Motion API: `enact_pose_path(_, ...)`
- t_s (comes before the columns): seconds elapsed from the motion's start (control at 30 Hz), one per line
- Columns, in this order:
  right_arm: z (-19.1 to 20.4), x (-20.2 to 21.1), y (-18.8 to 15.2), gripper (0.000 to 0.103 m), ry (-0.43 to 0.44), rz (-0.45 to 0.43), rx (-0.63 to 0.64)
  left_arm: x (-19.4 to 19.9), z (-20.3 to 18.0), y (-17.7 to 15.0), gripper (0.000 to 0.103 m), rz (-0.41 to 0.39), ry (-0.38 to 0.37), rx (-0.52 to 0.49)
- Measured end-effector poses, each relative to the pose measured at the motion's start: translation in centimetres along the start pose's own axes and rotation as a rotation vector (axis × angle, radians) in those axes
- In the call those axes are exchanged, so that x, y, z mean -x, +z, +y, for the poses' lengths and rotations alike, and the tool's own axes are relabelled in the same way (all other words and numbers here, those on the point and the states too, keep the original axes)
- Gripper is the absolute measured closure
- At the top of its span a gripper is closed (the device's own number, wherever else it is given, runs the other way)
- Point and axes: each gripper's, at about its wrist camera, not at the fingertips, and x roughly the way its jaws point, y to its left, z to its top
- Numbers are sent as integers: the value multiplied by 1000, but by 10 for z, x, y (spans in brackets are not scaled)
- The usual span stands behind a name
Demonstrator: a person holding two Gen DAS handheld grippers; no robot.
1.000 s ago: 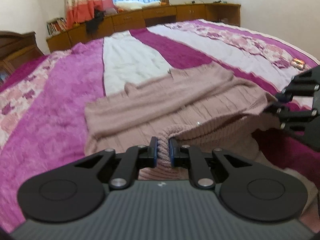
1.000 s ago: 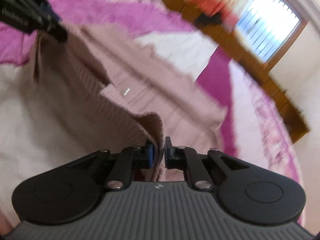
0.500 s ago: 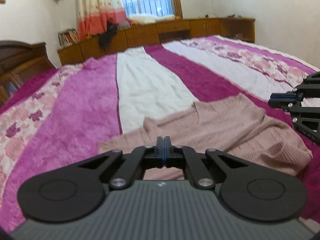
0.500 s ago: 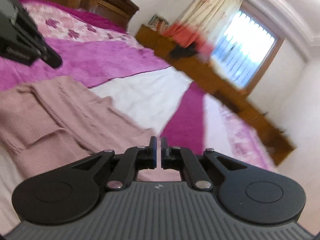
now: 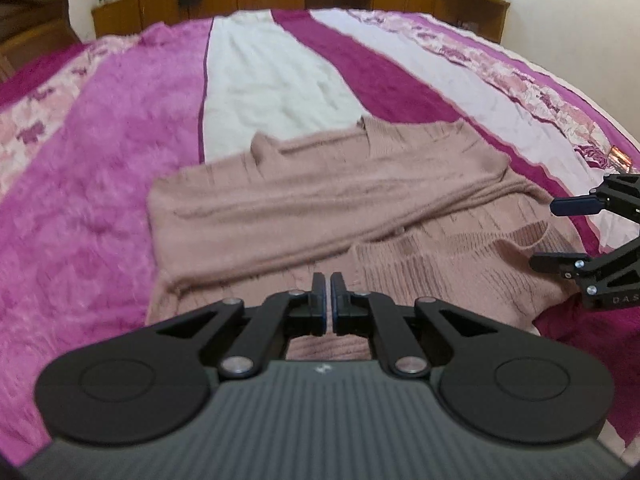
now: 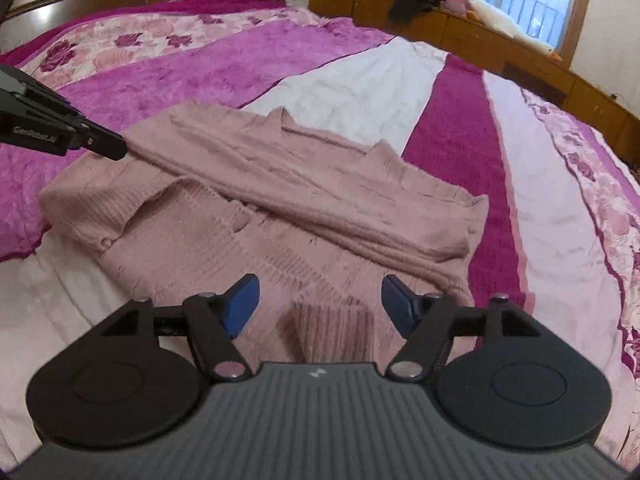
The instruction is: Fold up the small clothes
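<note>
Each tool is matte black: a ribbed grey body, two round discs, angled linkage arms with silver rivets and blue-padded fingers. The left tool (image 5: 330, 304) and the right tool (image 6: 320, 304) bear small white lettering.

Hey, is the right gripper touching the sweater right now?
Apart. In the right wrist view the right gripper has its jaws opening, each clear of the sweater fold between them.

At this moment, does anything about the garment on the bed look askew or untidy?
Mildly: the pink knit sweater lies folded but uneven, one sleeve draped diagonally across it and its ribbed hem bunched near the right gripper.
</note>
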Motion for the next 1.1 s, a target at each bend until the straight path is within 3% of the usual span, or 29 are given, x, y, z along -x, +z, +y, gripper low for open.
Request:
enact_pose_path(0.3, -5, -24, -1, 24, 18, 85, 4, -19, 2, -9, 95, 95, -27, 1)
enact_pose_path(0.33, -6, -25, -1, 24, 14, 88, 0, -20, 2, -9, 91, 101, -34, 3)
enact_pose_path(0.37, -7, -25, -2, 24, 12, 90, -4, -21, 2, -10, 66, 103, -37, 11)
enact_pose_path(0.4, -8, -25, -3, 24, 16, 92, -9, -21, 2, -10, 48, 97, -36, 18)
enact_pose_path(0.43, -8, -25, -3, 24, 18, 95, -14, -20, 2, -10, 18, 80, -29, 26)
enact_pose_path(0.47, -9, -25, -4, 24, 18, 97, -19, -18, 1, -11, 10, 50, -22, 28)
enact_pose_path(0.53, -10, -26, -7, 24, 19, 105, -26, -16, -1, -10, 10, 29, -28, 10)
enact_pose_path(0.93, -21, -33, -19, 26, 67, 120, -130, -51, -13, -9, 13, 87, -50, -92)
enact_pose_path(1.03, -25, -32, -19, 39, 76, 101, -161, -61, -16, -10, 31, 99, -44, -126)
enact_pose_path(1.1, -28, -33, -18, 49, 72, 93, -185, -68, -13, -11, 34, 120, -43, -103)
